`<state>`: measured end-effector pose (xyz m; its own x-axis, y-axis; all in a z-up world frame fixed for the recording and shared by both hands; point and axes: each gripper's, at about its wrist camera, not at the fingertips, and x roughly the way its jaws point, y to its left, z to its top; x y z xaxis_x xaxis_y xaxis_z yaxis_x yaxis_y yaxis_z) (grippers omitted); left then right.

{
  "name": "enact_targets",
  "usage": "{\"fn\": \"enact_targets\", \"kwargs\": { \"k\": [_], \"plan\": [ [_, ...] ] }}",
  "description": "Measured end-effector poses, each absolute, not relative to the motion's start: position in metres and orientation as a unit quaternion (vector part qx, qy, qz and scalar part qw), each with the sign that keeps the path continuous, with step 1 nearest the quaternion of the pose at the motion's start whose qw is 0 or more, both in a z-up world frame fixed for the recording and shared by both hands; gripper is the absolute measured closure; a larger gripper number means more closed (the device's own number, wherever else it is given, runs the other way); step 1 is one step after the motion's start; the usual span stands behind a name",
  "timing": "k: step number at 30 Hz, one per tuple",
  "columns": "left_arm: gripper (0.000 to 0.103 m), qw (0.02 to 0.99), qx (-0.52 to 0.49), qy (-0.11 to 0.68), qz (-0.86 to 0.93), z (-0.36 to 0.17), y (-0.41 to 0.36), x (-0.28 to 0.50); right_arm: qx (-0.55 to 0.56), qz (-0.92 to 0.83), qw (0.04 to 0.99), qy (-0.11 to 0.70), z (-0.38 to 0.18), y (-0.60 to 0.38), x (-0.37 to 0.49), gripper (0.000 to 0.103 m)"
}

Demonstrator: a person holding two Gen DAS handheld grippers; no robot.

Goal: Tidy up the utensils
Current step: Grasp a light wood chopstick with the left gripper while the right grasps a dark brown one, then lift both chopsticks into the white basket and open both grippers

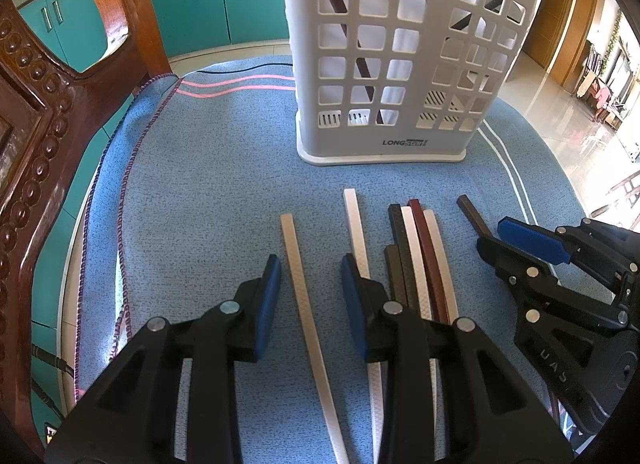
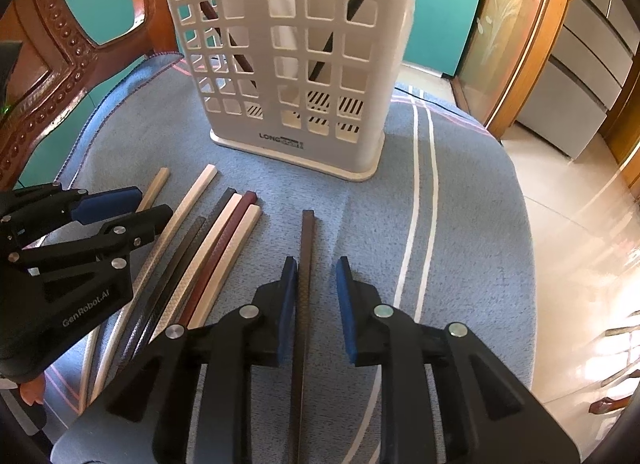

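1. Here, from the left wrist I see my left gripper (image 1: 310,296) spread wide, a cream chopstick (image 1: 298,264) lying on the blue cloth (image 1: 192,191) between its pads, untouched.
2. Only the right wrist shows my right gripper (image 2: 316,300) spread around the dark brown chopstick (image 2: 306,264), which lies against the left pad.
3. The bundle of chopsticks (image 2: 216,252) lies between the grippers; the white holder (image 1: 384,63) stands beyond, sticks inside.
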<state>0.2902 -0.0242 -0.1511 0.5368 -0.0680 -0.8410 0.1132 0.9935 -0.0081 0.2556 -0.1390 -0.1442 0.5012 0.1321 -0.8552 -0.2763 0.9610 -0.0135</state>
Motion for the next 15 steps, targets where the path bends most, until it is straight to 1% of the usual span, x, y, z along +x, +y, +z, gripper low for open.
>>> {"fn": "enact_targets", "kwargs": {
  "k": [7,8,9,10,11,12,13,15],
  "plan": [
    [0.071,0.876,0.023,0.479,-0.055,-0.1513,-0.0234,0.2931,-0.064,0.119,0.862,0.488,-0.1423,-0.1441,0.2591,0.081],
    [0.071,0.876,0.023,0.479,-0.056,-0.1512,-0.0234,0.2931,-0.064,0.119,0.862,0.488,-0.1419,-0.1442,0.2591,0.082],
    [0.074,0.876,0.022,0.479,-0.057,-0.1510,-0.0237,0.2938,-0.062,0.119,0.862,0.489,-0.1420,-0.1441,0.2592,0.085],
    [0.080,0.876,0.021,0.478,-0.057,-0.1507,-0.0233,0.2941,-0.058,0.124,0.861,0.489,-0.1415,-0.1444,0.2592,0.094],
    [0.084,0.877,0.020,0.477,-0.057,-0.1505,-0.0235,0.2944,-0.054,0.129,0.861,0.490,-0.1410,-0.1447,0.2591,0.096],
    [0.090,0.877,0.016,0.477,-0.056,-0.1503,-0.0220,0.2952,-0.049,0.133,0.860,0.490,-0.1413,-0.1452,0.2585,0.096],
    [0.094,0.877,0.013,0.477,-0.056,-0.1501,-0.0210,0.2956,-0.047,0.134,0.862,0.487,-0.1410,-0.1460,0.2582,0.096],
    [0.095,0.877,-0.002,0.477,-0.056,-0.1499,-0.0170,0.2978,-0.043,0.139,0.863,0.484,-0.1399,-0.1461,0.2577,0.096]
  ]
}}
